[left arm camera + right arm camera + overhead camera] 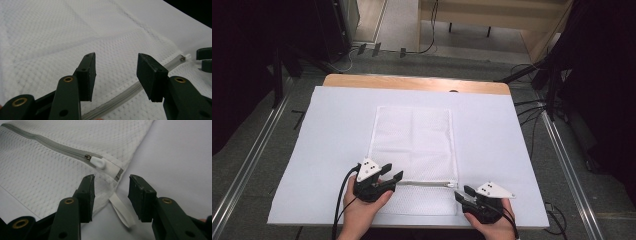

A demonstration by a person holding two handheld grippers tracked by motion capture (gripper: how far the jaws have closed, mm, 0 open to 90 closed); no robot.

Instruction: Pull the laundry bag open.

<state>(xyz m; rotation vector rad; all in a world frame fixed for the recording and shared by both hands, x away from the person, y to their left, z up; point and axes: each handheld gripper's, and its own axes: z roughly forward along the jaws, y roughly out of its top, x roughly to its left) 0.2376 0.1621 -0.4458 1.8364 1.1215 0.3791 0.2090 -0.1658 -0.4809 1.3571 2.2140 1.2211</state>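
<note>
Mesh laundry bag (412, 145) lies flat in the middle of the white surface (512, 150), zipper (424, 183) along its near end. It looks light, limp and floppy: best taken by the white zipper pull (98, 162) or the loop tab (122, 211) at the bag's corner. Left tongs (392, 172) and right tongs (462, 192) stand half-open, holding nothing. No readable writing.

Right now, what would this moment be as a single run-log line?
scene: white mesh bag flat on table, zipper closed | left gripper: open over zipper | right gripper: open by zipper pull | held: nothing
</note>
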